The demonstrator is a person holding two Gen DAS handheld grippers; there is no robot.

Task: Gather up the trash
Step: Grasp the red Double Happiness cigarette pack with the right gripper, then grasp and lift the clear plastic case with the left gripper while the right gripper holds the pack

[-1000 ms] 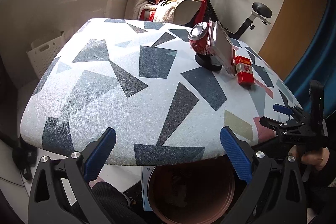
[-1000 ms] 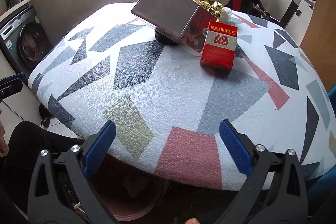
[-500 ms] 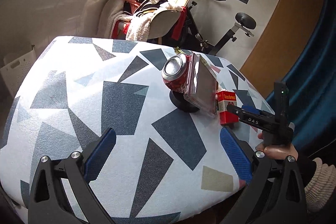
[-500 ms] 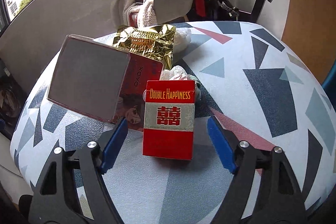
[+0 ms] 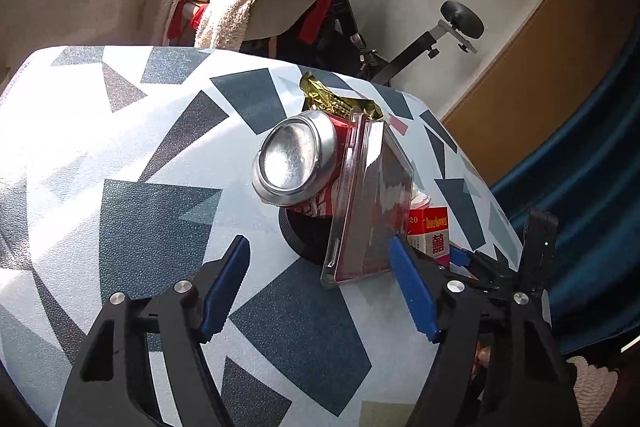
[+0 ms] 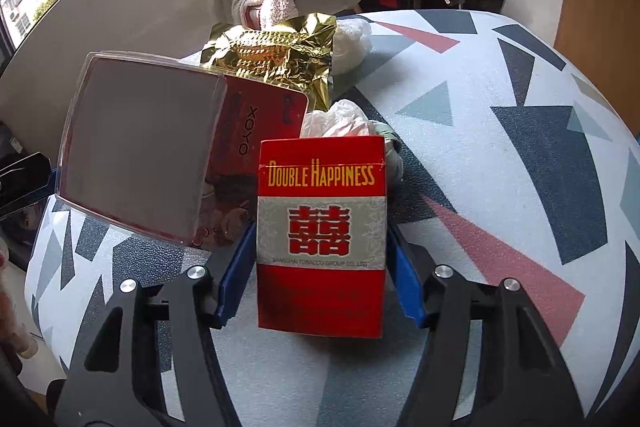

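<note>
Between the right gripper's (image 6: 320, 275) spread blue fingers (image 6: 236, 275) stands the red cigarette pack (image 6: 322, 239), upright on the counter (image 6: 500, 155), long axis vertical, both flanks not yet clearly pinched, while the left gripper (image 5: 316, 287), fingers also spread, hovers farther off.

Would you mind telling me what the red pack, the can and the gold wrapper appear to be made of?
Red pack: printed cardboard, slightly glossy, with crisp folded edges. Can: thin metal, likely aluminium, judging by its shiny silver concave base and red printed side. Gold wrapper: metallised foil or film, crinkled and mirror-bright. The right gripper brackets the pack.
</note>
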